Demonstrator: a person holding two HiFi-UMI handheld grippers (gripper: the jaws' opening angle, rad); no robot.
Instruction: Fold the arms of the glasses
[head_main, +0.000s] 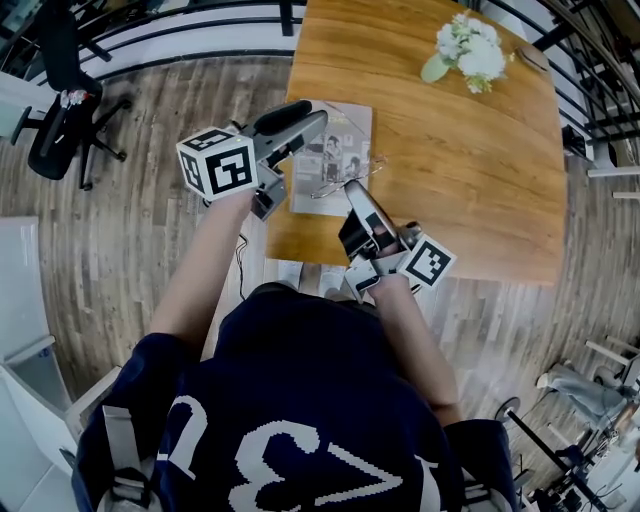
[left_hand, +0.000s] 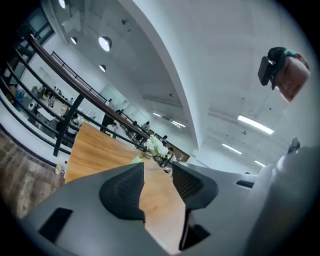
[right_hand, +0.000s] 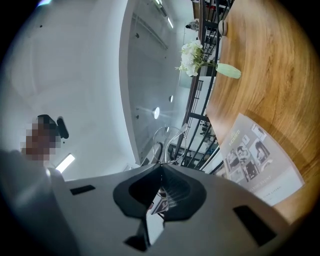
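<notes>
Your right gripper (right_hand: 161, 166) has its jaws pinched together on the thin wire frame of the glasses (head_main: 342, 182). It holds them over the near right part of the magazine (head_main: 335, 145), which lies on the near left of the wooden table (head_main: 460, 170). Your left gripper (left_hand: 158, 169) stands wide open with nothing between its pads, off to the left of the glasses and apart from them, above the magazine's far left corner. White flowers (head_main: 468, 48) are at the table's far right.
</notes>
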